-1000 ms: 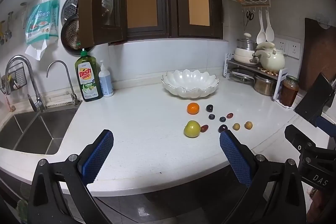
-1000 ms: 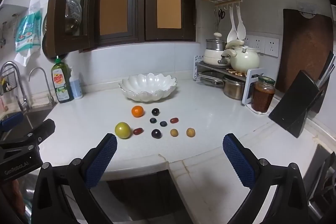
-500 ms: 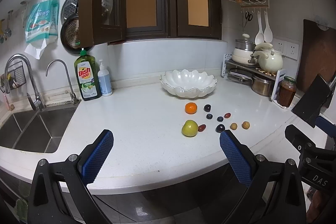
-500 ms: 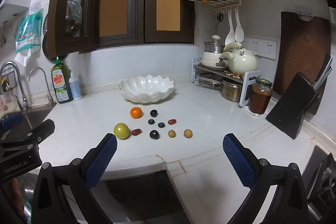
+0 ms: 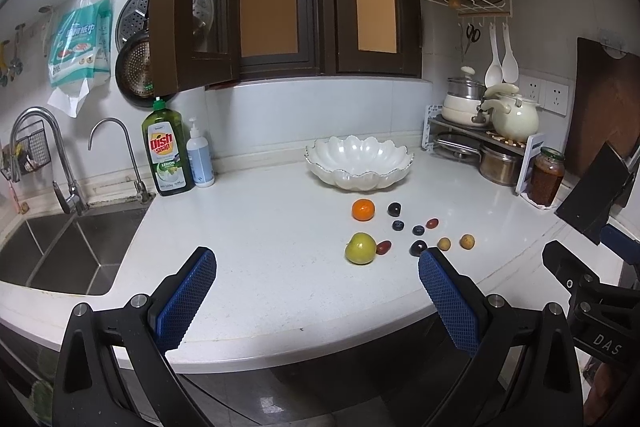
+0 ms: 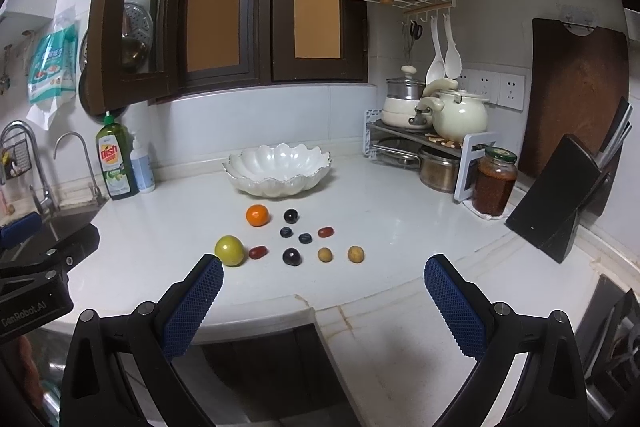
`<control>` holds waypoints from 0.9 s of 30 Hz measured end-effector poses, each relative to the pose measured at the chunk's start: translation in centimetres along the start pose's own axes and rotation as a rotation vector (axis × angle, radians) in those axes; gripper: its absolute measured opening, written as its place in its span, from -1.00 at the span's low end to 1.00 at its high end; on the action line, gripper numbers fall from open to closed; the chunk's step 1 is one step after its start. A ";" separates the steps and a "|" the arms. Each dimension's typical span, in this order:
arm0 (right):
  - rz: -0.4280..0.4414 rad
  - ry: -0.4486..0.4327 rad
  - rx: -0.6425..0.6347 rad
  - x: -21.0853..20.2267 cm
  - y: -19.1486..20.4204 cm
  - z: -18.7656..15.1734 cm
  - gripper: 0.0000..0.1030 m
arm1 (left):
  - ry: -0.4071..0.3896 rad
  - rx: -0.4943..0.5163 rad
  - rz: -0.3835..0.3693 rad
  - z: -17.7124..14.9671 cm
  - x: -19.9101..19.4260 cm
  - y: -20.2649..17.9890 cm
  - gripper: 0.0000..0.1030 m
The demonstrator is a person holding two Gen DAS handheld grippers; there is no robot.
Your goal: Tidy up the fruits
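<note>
Several fruits lie on the white counter (image 5: 260, 247) in front of an empty white scalloped bowl (image 5: 359, 163): an orange (image 5: 363, 209), a green apple (image 5: 360, 247), dark plums (image 5: 394, 209), blueberries (image 5: 398, 225), red grape-like fruits (image 5: 383, 247) and two tan longans (image 5: 467, 241). The right wrist view shows the bowl (image 6: 278, 169), orange (image 6: 257, 215), apple (image 6: 229, 250) and longans (image 6: 355, 253). My left gripper (image 5: 316, 269) is open and empty, short of the fruits. My right gripper (image 6: 323, 281) is open and empty above the counter's front edge.
A sink (image 5: 60, 255) with taps lies at the left, with a dish soap bottle (image 5: 163, 149) and a pump bottle (image 5: 199, 159) beside it. A pot rack (image 6: 424, 143), a jar (image 6: 494, 181) and a knife block (image 6: 560, 195) stand at the right.
Both grippers have drifted slightly; the fruits sit a little lower and nearer in both views. Both stay open and nothing on the counter has moved.
</note>
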State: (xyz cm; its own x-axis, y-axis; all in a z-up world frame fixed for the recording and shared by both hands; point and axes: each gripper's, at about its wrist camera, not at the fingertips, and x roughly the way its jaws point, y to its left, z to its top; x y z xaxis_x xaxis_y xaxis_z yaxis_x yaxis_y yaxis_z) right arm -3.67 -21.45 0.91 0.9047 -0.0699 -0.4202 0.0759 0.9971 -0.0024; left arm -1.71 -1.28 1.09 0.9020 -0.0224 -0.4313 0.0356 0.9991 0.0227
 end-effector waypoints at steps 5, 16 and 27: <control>-0.008 -0.003 -0.001 -0.1 -0.2 0.0 0.99 | -0.001 0.003 -0.006 0.1 -0.1 -0.4 1.00; -0.014 -0.018 0.004 -0.4 -0.5 -0.1 0.99 | -0.010 0.002 -0.008 0.3 -0.5 -0.5 1.00; -0.020 -0.027 0.005 -0.8 -0.4 -0.1 0.99 | -0.024 0.008 -0.012 0.5 -0.9 -0.5 1.00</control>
State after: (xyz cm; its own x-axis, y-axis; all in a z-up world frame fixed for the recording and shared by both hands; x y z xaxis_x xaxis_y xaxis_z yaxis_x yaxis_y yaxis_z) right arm -4.45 -21.78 1.14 0.9140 -0.0909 -0.3954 0.0962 0.9953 -0.0064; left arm -2.36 -1.81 1.90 0.9113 -0.0353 -0.4102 0.0497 0.9985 0.0246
